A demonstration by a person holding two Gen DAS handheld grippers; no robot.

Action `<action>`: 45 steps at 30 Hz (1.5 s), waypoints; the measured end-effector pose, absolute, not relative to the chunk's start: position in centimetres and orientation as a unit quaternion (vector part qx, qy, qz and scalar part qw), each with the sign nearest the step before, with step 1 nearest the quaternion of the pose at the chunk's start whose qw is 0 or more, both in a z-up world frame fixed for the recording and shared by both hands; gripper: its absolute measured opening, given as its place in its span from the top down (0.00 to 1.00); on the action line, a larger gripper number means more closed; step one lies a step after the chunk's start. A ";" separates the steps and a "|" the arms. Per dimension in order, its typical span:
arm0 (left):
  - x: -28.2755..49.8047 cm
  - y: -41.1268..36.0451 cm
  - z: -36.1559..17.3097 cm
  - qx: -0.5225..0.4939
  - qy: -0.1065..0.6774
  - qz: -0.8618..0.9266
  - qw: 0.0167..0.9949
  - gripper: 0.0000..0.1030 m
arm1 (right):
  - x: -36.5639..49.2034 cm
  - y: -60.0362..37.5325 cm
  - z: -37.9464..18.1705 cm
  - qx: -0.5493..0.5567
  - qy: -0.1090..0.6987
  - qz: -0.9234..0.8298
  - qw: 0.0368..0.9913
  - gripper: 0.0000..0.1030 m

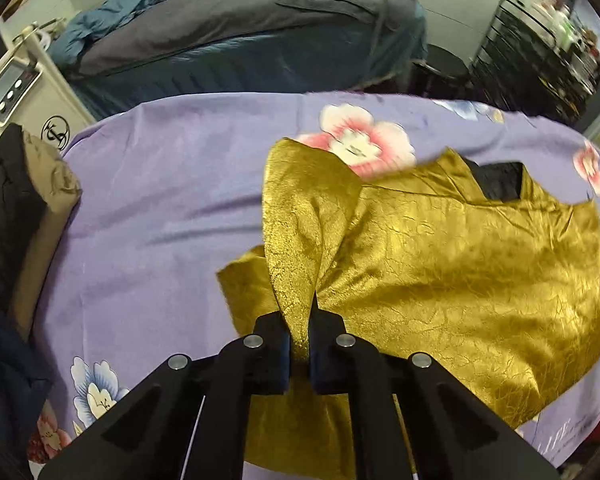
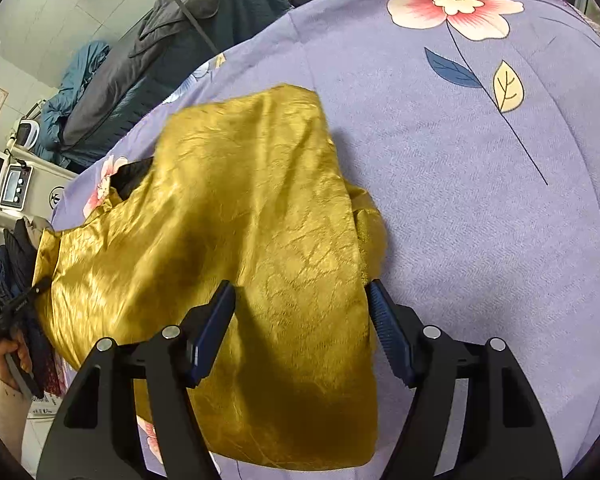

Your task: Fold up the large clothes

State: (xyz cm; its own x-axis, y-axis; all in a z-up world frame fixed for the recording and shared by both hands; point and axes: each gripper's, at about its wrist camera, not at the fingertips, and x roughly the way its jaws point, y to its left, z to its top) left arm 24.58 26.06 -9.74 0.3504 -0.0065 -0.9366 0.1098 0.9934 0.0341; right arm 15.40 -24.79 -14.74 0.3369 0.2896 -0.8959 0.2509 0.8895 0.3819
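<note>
A shiny gold garment (image 1: 440, 264) with a black lining at its collar lies on a lilac flowered sheet (image 1: 160, 208). My left gripper (image 1: 300, 320) is shut on a fold of the gold fabric, which rises in a ridge from between the pads. In the right wrist view the garment (image 2: 240, 240) is spread below my right gripper (image 2: 300, 300). That gripper is open, hovering over the garment's near edge with nothing between its fingers. The left gripper (image 2: 16, 308) and the hand holding it show at that view's left edge.
A bed with grey and blue covers (image 1: 240, 40) stands beyond the sheet. A white machine with a small screen (image 1: 8, 88) stands at the left, a pile of dark and tan clothes (image 1: 24, 208) beside it. Dark shelving (image 1: 540, 60) stands at the far right.
</note>
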 end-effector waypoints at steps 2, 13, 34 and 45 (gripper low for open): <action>25.6 26.5 -10.2 0.042 0.573 -0.033 0.818 0.94 | 15.3 -24.6 -14.5 0.234 0.575 0.019 0.784 0.33; 28.7 23.8 -15.0 0.062 0.605 -0.024 0.793 0.91 | 14.9 -24.0 -17.3 0.212 0.609 -0.034 0.764 0.33; 27.5 27.3 -8.3 0.016 0.524 0.043 0.850 0.19 | 12.1 -24.6 -15.7 0.193 0.594 -0.128 0.770 0.23; 17.1 28.1 -5.6 0.019 0.528 0.076 0.845 0.06 | 9.7 -23.8 -11.3 0.200 0.576 -0.125 0.783 0.23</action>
State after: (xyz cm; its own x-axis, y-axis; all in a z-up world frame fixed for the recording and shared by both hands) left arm 17.09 28.15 -5.61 0.4304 0.1485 -0.8903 -0.1093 0.9877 0.1119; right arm 9.69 -23.83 -11.32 0.3059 0.0345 -0.9514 0.4256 0.8890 0.1691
